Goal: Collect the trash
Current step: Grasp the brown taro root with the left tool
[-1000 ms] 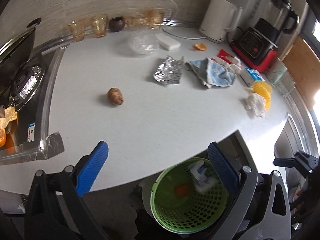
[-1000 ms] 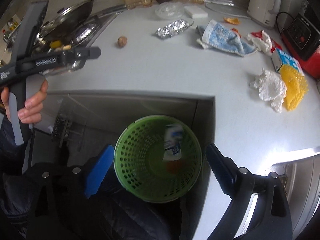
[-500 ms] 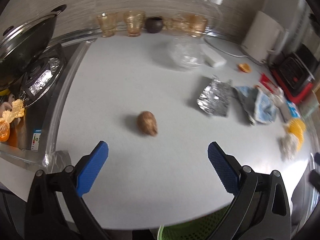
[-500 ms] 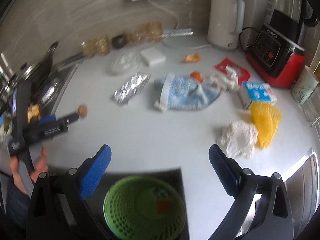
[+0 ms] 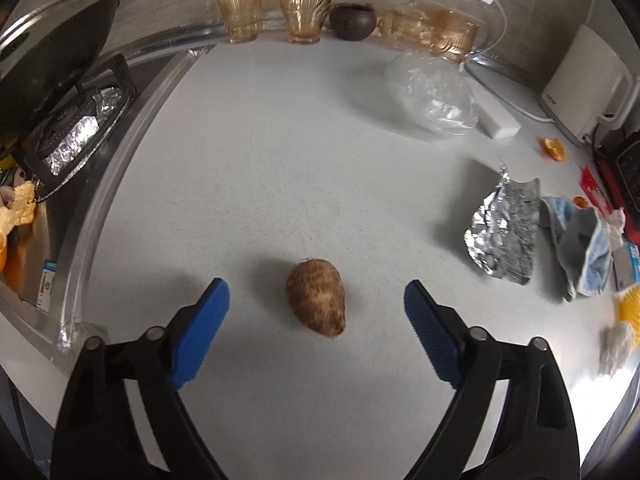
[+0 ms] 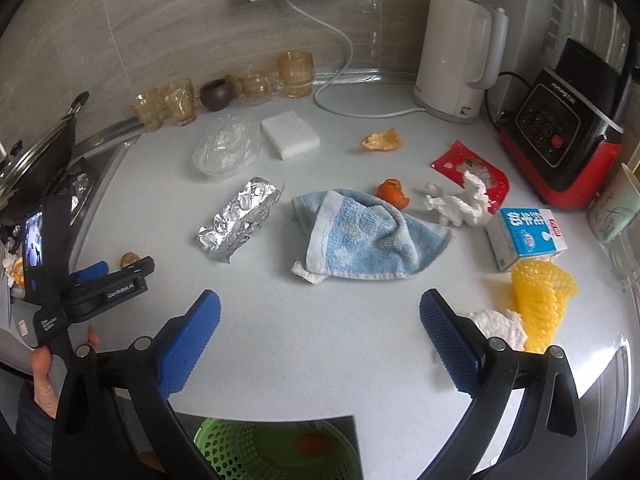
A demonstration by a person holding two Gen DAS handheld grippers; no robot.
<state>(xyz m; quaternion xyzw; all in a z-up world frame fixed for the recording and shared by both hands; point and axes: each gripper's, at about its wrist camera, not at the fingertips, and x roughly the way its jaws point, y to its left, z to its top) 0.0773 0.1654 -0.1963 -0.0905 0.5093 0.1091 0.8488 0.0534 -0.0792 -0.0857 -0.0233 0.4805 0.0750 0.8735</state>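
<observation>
My left gripper (image 5: 316,298) is open, its blue fingers on either side of a brown hairy taro (image 5: 316,302) on the white counter; the taro lies between them, untouched. It also shows in the right wrist view (image 6: 130,259) beside the left gripper (image 6: 116,276). My right gripper (image 6: 320,312) is open and empty above the counter's front edge. Trash lies ahead: crumpled foil (image 6: 240,218), orange peels (image 6: 382,140) (image 6: 394,192), a red wrapper (image 6: 470,170), white tissues (image 6: 456,200) (image 6: 500,326), yellow foam net (image 6: 540,300), a milk carton (image 6: 526,236). The green trash basket (image 6: 276,450) stands below the edge.
A blue towel (image 6: 368,236), clear plastic bag (image 6: 226,146) and white sponge block (image 6: 290,134) lie mid-counter. Amber glasses (image 5: 306,14) line the wall. The stove with a pan (image 5: 48,76) is at left; a kettle (image 6: 460,56) and a red blender base (image 6: 560,136) at right.
Both grippers rose from the basket to the counter. The left gripper moved forward until its open fingers flank the taro. The right gripper tilted up, now facing the trash.
</observation>
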